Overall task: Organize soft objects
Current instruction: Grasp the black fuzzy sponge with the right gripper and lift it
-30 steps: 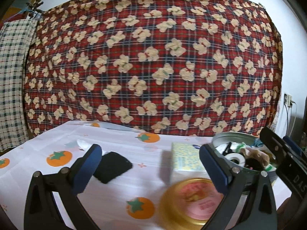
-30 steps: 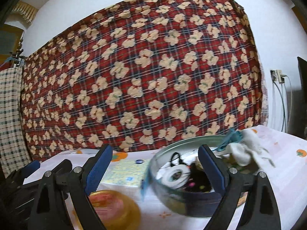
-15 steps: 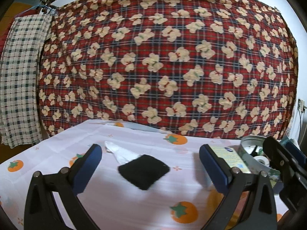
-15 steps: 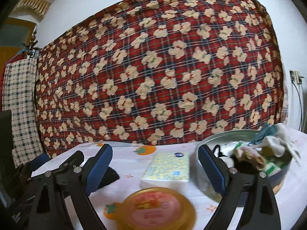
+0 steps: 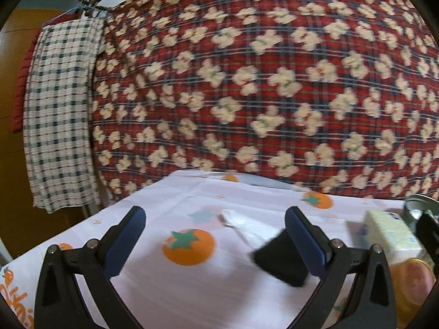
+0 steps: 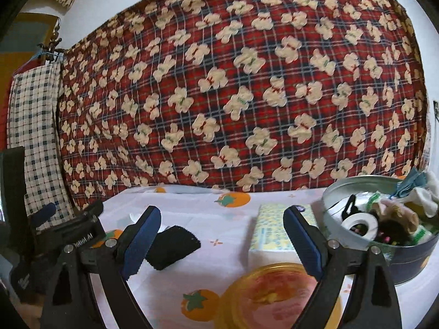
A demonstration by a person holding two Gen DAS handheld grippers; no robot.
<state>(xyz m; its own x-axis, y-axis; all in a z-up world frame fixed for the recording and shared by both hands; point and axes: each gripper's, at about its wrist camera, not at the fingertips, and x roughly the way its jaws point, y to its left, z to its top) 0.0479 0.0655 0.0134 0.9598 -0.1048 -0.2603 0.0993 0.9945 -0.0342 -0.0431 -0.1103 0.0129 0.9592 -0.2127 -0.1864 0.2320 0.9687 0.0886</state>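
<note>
Both grippers spread wide, nothing held. Left gripper (image 5: 214, 235) hangs over the tablecloth (image 5: 192, 288); the black cloth (image 5: 279, 260) lies flat just beside its right finger, partly hidden behind it. Right gripper (image 6: 222, 235) sits above the yellow lid (image 6: 274, 296), with the tissue pack (image 6: 274, 235) between its fingers further back.

Task things: black cloth on the table left of the tissue pack; a white scrap (image 5: 241, 224) behind the cloth, touching or overlapping it — can't tell which. Round tin (image 6: 411, 260) at the right edge, already heaped with soft stuff.

Risks, as a guess: the cloth is thin and flat, so fingers closing on it may pinch the tablecloth too and drag it, shifting the lid and pack. The tin looks full — a white sock (image 6: 425, 200) hangs over the rim, and another item dropped in could slide off.

Count: 2 grippers, 1 black cloth, 1 white scrap, 1 tissue pack, 1 yellow lid, 1 tin.
</note>
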